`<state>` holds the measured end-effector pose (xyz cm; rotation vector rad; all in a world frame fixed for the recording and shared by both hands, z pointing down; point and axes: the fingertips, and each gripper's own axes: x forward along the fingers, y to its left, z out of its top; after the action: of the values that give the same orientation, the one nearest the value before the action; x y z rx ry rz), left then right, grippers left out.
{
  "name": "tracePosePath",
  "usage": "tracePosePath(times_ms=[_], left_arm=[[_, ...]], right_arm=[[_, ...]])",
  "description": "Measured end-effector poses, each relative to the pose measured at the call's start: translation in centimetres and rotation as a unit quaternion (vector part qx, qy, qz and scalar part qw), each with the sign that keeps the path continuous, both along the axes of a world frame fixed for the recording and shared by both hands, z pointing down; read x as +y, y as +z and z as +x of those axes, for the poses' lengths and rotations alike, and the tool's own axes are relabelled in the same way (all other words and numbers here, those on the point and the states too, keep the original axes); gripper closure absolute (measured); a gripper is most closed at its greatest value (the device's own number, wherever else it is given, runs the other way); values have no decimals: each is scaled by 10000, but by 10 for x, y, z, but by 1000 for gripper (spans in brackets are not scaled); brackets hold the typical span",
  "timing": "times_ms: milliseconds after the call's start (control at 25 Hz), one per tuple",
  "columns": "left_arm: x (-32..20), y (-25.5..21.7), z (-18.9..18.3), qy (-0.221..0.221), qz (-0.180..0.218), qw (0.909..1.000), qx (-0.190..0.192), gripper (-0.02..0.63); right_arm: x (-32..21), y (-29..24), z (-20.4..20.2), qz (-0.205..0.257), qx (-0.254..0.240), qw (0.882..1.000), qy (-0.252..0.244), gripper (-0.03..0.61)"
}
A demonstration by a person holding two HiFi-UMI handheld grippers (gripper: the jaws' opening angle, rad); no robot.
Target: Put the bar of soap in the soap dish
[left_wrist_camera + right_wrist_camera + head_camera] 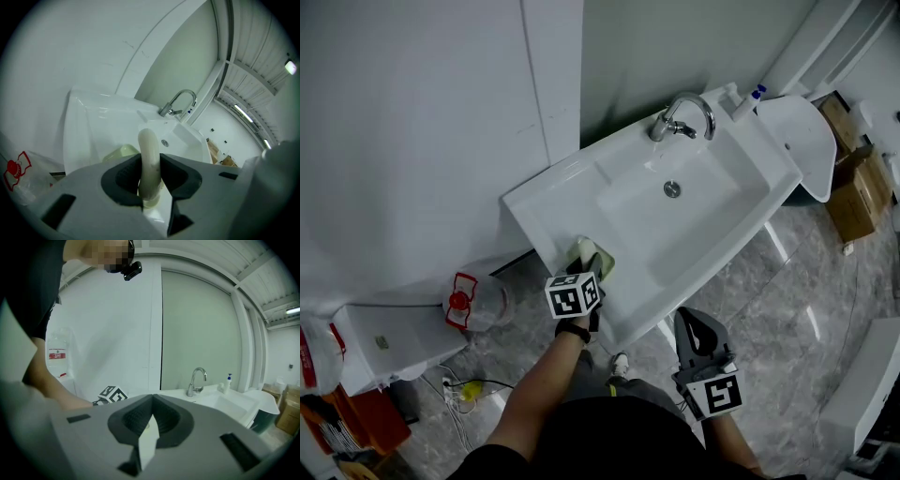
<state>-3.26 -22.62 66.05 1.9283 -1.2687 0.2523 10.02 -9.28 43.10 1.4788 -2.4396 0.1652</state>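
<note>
A cream bar of soap (149, 157) stands on edge between the pads of my left gripper (150, 183), which is shut on it. In the head view the soap (585, 247) hangs over the front left corner of the white sink (553, 202), at the near edge of the pale green soap dish (607, 268). In the left gripper view the soap dish (123, 152) lies just below and to the left of the soap. My right gripper (692, 324) is held low, in front of the sink and away from it. Its jaws (151, 398) meet at the tips with nothing between them.
A chrome tap (682, 117) and a drain (672, 189) mark the basin. A pump bottle (748, 101) stands at the back right corner. A clear jug with a red label (476, 302) sits on the floor to the left, and cardboard boxes (858, 187) to the right.
</note>
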Motion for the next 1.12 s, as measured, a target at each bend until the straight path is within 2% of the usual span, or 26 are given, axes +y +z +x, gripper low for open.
tracePosePath(times_ms=[160, 400, 560, 1120], left_arm=[[-1, 4, 0, -146, -228, 9996, 21, 495], [0, 8, 0, -507, -518, 9964, 428, 495], [4, 12, -1, -870, -797, 9890, 892, 495], [4, 16, -2, -1100, -855, 9832, 1176, 494]], right_arm=[[-1, 1, 3, -29, -37, 10000, 26, 566], [-3, 0, 5, -2, -73, 10000, 17, 566], [-3, 1, 7, -10, -75, 10000, 19, 566], [-2, 4, 3, -92, -11, 10000, 23, 566]])
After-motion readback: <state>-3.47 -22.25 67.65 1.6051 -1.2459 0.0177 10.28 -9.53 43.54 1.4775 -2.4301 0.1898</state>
